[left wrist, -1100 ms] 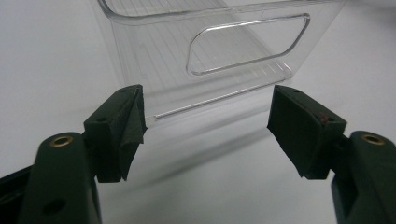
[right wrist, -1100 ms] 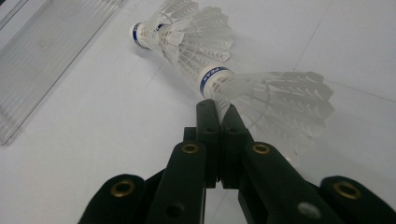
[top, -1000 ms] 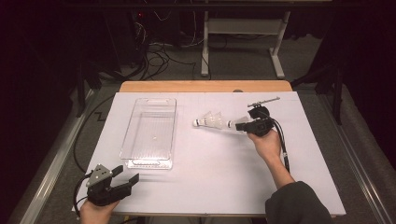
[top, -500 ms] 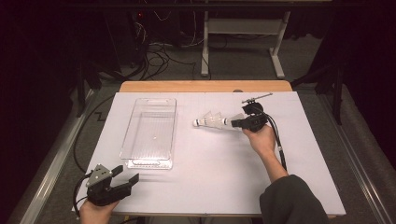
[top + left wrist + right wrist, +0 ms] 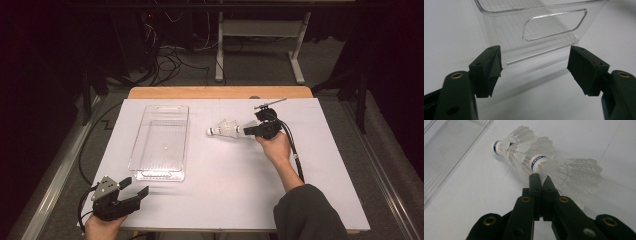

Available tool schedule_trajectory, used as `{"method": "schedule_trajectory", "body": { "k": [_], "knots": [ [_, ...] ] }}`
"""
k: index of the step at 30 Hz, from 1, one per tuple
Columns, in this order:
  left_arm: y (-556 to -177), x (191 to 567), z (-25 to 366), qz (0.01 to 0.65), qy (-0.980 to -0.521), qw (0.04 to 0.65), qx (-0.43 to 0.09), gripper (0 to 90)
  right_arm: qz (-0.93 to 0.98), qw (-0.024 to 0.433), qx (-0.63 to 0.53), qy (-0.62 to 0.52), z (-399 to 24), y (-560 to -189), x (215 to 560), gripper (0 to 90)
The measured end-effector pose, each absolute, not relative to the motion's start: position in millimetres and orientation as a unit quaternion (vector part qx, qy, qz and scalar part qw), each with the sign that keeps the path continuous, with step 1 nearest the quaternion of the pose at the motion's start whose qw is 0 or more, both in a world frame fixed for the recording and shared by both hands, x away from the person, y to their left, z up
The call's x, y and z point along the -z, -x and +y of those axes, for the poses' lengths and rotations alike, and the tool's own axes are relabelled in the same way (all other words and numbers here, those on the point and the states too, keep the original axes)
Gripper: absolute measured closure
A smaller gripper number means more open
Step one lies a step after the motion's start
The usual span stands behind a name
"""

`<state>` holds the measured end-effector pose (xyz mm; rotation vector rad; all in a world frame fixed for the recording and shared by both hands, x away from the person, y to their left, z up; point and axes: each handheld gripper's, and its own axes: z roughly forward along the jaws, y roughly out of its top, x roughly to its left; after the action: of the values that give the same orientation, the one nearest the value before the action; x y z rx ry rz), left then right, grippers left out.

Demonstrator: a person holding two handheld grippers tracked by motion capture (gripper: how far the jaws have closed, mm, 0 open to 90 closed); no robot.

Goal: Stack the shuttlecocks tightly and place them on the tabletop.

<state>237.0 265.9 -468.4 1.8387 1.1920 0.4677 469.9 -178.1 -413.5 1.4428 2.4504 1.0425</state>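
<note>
Compared with a second back, the right gripper (image 5: 248, 132) has slid a bit left toward the clear plastic bin (image 5: 161, 140), jaws clamped on the feather skirt of a shuttlecock (image 5: 564, 170) mid-table. A second shuttlecock (image 5: 516, 145) lies touching it. The left gripper (image 5: 136, 192) hasn't budged, jaws spread wide, nothing in them.

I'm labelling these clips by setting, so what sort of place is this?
Probably a lab or workshop set up for recording, not a home: a white-covered table in a dark room, loose cables on the floor, and a person working a hand-held gripper beside shuttlecocks.
</note>
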Motion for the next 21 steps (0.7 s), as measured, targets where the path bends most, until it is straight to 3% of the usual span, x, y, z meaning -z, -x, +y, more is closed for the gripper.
{"method": "schedule_trajectory", "body": {
  "k": [21],
  "knots": [
    [-236.9,468.7,265.3,0.478,-0.740,0.435,-0.187,28.7,0.809,0.044,-0.351,-0.469,-171.2,-475.9,422.4,90.0]
  ]
}}
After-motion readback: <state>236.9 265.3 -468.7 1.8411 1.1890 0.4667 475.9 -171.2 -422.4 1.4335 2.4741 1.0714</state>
